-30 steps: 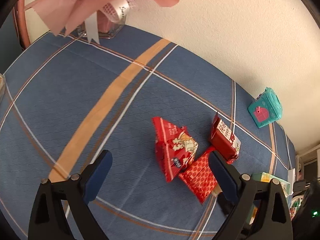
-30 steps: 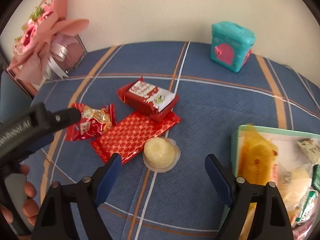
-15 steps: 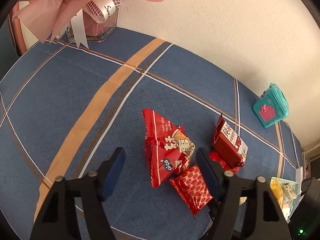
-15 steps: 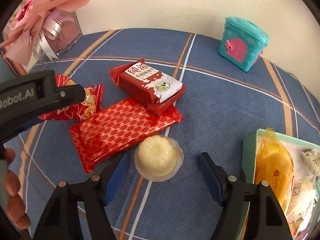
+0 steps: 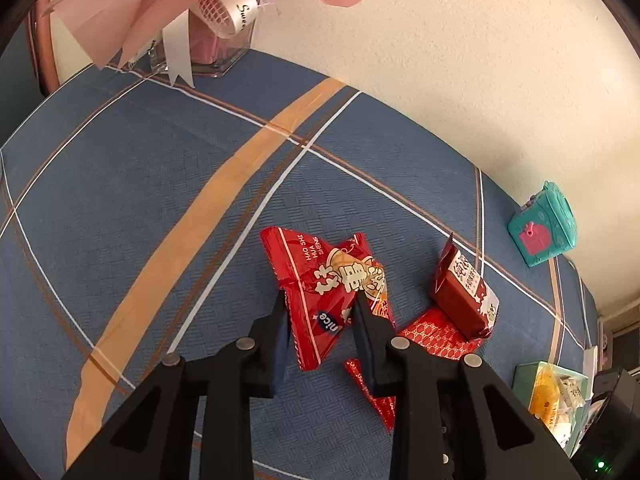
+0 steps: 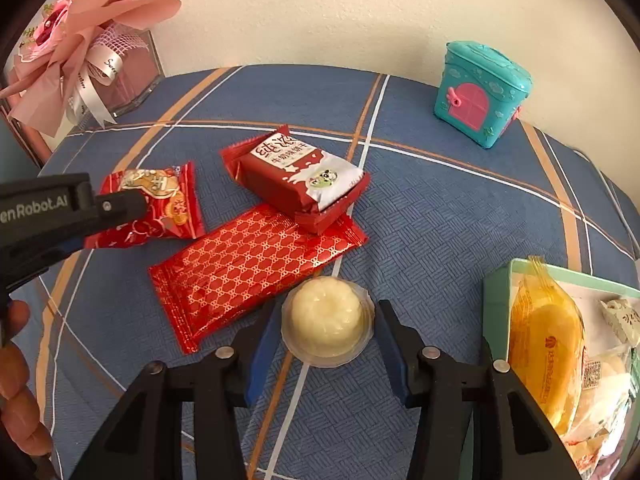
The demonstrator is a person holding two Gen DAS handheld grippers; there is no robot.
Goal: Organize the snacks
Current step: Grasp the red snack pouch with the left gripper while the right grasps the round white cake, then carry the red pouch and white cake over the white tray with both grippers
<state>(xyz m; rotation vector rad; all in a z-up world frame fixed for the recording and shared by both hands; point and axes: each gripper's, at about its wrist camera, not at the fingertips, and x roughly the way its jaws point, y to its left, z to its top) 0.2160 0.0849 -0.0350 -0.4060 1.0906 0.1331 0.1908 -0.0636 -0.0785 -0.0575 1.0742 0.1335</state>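
Tablecloth [image 6: 440, 208]: blue woven cloth with orange and white stripes, filling most of both views under everything else.
Bouquet [image 6: 68, 40]: pink paper wrap with white ribbon, upper left of the right wrist view, in front of a clear box.
Snack box [image 6: 496, 292]: pale green rim at the lower right edge of the right wrist view; a yellow wrapped cake [image 6: 548, 336] and other wrapped snacks lie inside.
Toy house [image 6: 480, 92]: teal with a pink door, upper right, near the wall.
Patterned red bar [image 6: 248, 264]: long flat wrapper with gold lattice print, centre of the right wrist view, its far end under the milk biscuit pack [image 6: 300, 176], a dark red block with white print.
Peanut packet [image 5: 332, 296]: red crinkled bag at centre of the left wrist view, left of the bar.
Left gripper [image 5: 320, 304]: jaws clamped on the near end of the peanut packet, which is creased between the pads.
Pudding cup [image 6: 326, 320]: pale cream jelly in a clear cup, lower centre, on the cloth just beside the bar's near edge.
Right gripper [image 6: 326, 316]: jaws closing, pudding cup between them; the pads sit at its rim, and whether they touch it cannot be told.
Hand [image 6: 20, 400]: fingers at the lower left edge, holding the left gripper's handle.
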